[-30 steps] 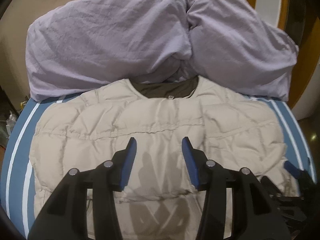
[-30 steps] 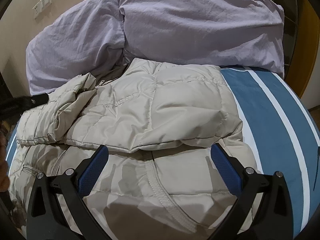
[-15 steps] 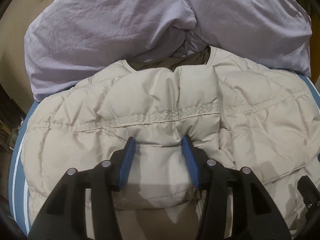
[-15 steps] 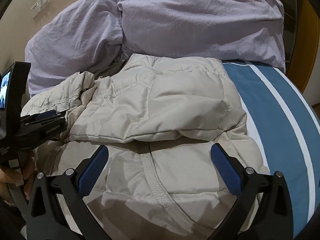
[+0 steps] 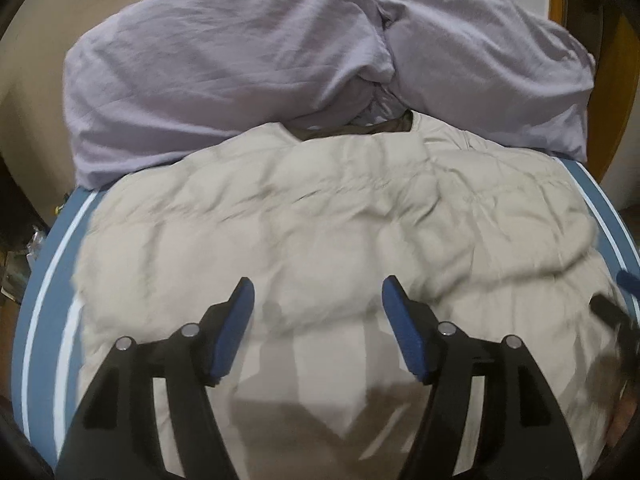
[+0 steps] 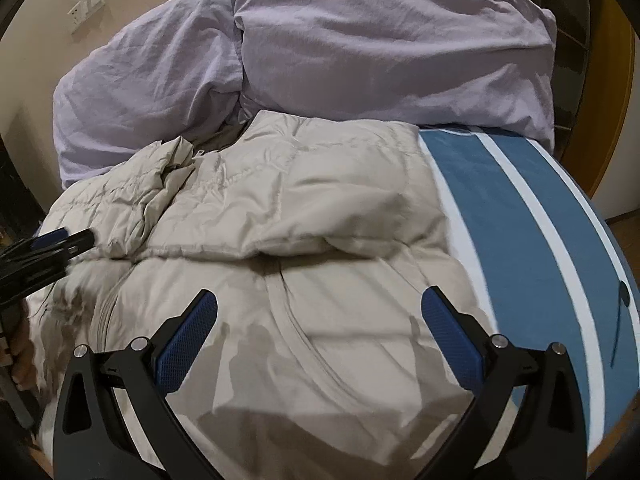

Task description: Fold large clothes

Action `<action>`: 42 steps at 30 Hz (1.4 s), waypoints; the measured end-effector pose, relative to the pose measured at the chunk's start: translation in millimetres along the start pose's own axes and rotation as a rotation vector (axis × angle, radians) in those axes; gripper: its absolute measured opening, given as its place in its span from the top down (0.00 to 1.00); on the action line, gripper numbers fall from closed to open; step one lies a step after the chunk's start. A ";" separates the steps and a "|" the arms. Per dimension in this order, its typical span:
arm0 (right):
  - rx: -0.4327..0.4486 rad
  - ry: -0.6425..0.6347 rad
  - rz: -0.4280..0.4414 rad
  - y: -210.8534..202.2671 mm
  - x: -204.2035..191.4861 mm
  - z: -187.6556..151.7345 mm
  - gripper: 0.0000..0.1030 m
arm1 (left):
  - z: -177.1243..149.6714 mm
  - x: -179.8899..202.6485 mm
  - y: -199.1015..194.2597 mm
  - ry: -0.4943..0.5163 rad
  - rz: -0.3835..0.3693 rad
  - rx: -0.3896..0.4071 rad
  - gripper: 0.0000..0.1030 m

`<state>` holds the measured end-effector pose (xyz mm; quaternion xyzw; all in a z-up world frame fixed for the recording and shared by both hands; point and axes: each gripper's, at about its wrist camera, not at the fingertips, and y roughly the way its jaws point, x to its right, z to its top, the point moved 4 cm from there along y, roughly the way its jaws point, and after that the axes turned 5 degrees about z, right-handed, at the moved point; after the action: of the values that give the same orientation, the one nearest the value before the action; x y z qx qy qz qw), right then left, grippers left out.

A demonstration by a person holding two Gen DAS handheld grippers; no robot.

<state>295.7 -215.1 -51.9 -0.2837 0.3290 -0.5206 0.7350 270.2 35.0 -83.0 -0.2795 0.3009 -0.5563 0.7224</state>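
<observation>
Jacket, beige and quilted, is lying spread across the bed with its collar toward two lilac pillows. The right side panel is lying folded inward over the body, and the left sleeve area is lying bunched in the right wrist view. The left claw is hovering over the lower middle of the jacket, released, with nothing between its blue pads. The right claw is hovering over the hem area, likewise released and holding nothing.

Step in hand, as judged: side folds are being laid in and the bunched left part is being flattened. The next move is calling for a grip on a doubled edge of the puffy fabric, then a carry across the body.

The pillows are touching the collar end, limiting room there. Slippery, springy padding is likely resisting a crisp crease.
</observation>
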 end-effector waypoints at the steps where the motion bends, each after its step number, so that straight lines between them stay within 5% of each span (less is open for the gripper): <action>1: -0.005 -0.004 -0.003 -4.3 3.7 -3.0 0.01 | -8.3 -12.6 -7.8 -0.003 0.005 0.005 0.34; 10: -0.082 0.002 -0.078 -49.2 57.6 -50.2 0.01 | -97.6 -128.8 -53.2 -0.152 0.047 -0.015 0.29; 17: -0.116 0.074 0.004 -78.4 87.0 -90.1 0.01 | -155.4 -195.8 -77.2 -0.258 0.027 -0.033 0.29; 24: -0.135 0.162 0.106 -80.8 96.9 -108.7 0.21 | -174.3 -202.0 -80.6 -0.281 -0.009 -0.043 0.29; 32: -0.114 0.167 0.172 -80.2 88.0 -111.8 0.28 | -187.4 -184.3 -80.3 -0.275 -0.069 -0.059 0.30; 42: -0.088 0.177 0.243 -80.6 78.4 -115.6 0.45 | -194.8 -179.7 -78.5 -0.303 -0.105 -0.063 0.43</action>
<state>178.0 -322.2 -77.4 -0.2267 0.4469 -0.4358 0.7477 39.1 178.5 -131.8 -0.3979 0.1908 -0.5350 0.7205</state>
